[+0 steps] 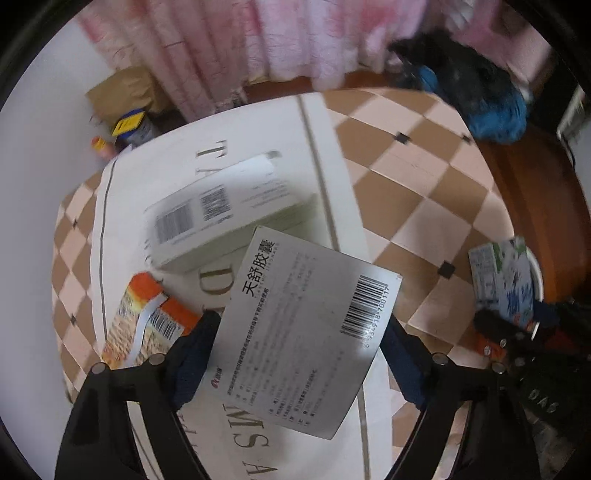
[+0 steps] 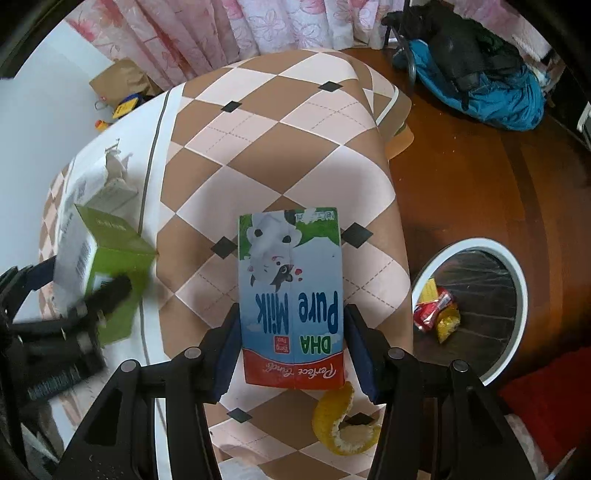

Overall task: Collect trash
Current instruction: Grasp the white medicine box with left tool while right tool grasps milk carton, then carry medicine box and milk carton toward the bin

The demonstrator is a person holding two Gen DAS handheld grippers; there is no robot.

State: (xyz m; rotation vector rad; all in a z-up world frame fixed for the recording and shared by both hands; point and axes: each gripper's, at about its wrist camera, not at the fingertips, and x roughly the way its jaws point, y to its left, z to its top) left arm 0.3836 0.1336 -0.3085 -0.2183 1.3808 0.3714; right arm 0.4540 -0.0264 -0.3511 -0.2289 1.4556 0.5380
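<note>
We saw a pink floral curtain (image 2: 207, 33) hanging at twelve o'clock, a blue and black heap of clothes (image 2: 476, 81) at two o'clock on the dark wooden floor (image 2: 480, 184), and a brown paper bag (image 2: 118, 79) at ten o'clock against the white wall (image 2: 40, 122).

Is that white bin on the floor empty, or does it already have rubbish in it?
Not empty. The white bin already holds red and yellow wrappers on its dark liner, though most of it is still bare.

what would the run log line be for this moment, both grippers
left gripper: shut on medicine box | right gripper: shut on milk carton | bin: on floor, wrappers inside | orange peel: on table
</note>
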